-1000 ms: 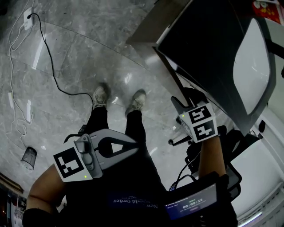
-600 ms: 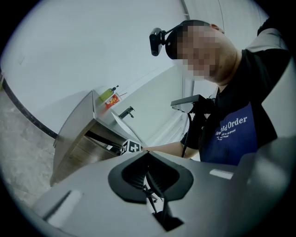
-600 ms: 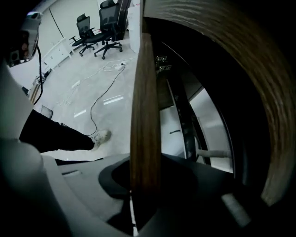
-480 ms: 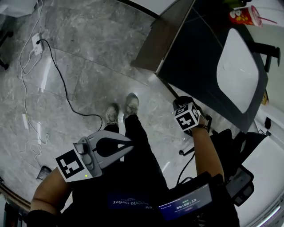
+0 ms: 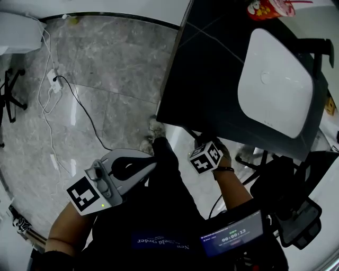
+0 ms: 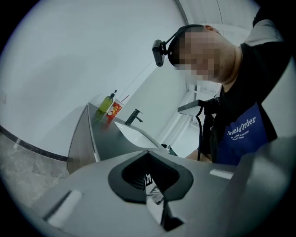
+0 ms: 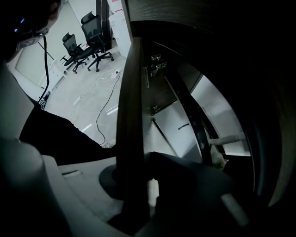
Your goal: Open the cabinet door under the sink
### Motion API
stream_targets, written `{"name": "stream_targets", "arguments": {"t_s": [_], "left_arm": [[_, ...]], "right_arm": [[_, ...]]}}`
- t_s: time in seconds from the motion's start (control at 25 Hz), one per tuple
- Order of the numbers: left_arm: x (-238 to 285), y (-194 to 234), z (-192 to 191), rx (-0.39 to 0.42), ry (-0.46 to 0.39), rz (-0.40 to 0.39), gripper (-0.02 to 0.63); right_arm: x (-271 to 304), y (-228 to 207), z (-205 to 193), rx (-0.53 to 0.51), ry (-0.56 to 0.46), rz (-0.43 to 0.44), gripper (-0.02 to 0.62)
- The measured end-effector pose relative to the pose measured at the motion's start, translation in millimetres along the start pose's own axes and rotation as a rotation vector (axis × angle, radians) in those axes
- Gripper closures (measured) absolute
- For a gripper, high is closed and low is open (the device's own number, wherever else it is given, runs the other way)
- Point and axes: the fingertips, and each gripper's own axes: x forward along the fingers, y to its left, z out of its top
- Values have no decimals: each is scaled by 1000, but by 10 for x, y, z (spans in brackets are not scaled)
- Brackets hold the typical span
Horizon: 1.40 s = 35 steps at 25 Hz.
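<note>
Item: cabinet door (image 7: pixel 132 115), under sink (image 5: pixel 275 79). Loc.: runs top to bottom thru centre of right gripper view, edge-on, dark wood; in head view it sits out of sight below front edge of dark counter (image 5: pixel 206 74), lower centre-right. Right gripper (image 7: pixel 150 192): points down at counter front, jaws just been closing, now clenched on door's free edge, one jaw each side. Left gripper (image 5: pixel 151 168): lower left of head view, well apart from cabinet, jaws together, nothing in them. Cond. of door: ajar; right of it in right gripper view the cabinet inside shows, w/ hinge (image 7: pixel 155 65) upper centre and pale pipe (image 7: pixel 226 138) at right. Also noted: red cup (image 5: pixel 265 6) at top of head view; tap (image 6: pixel 134 115) and soap bottle (image 6: pixel 106 102) centre-left of left gripper view; cable (image 5: pixel 87 114) on grey floor (image 5: pixel 122 58); office chairs (image 7: pixel 90 39) upper left. Status (est.): grip made, door cracked open; remaining: swing it out wide, then let go.
</note>
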Motion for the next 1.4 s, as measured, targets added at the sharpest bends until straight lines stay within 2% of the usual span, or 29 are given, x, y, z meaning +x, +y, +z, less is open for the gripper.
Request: {"name": "stream_targets", "arguments": {"t_s": [0.2,0.4,0.68,0.8,1.0,1.28,1.4], "left_arm": [[248,-67,318,34,14,-27,606],[431,24,521,29,47,-80,606],[608,186,510,35,138,-262,606],[551,250,498,38,199,-341,606],[384,304,518,57,271,-471,606],[90,388,515,112,384,-594,606],[-8,386,483,101,435,-651,606]], "right_arm": [[34,173,-17,34,-11,9,514],[16,220,-23,72,-10,15,514],[46,389,-35,190,-10,30,512],[51,389,-24,209,-16,22,512],[70,541,-7,304,-32,27,512],[92,604,-10,336,-35,25,511],[100,576,-4,340,-34,24,511]]}}
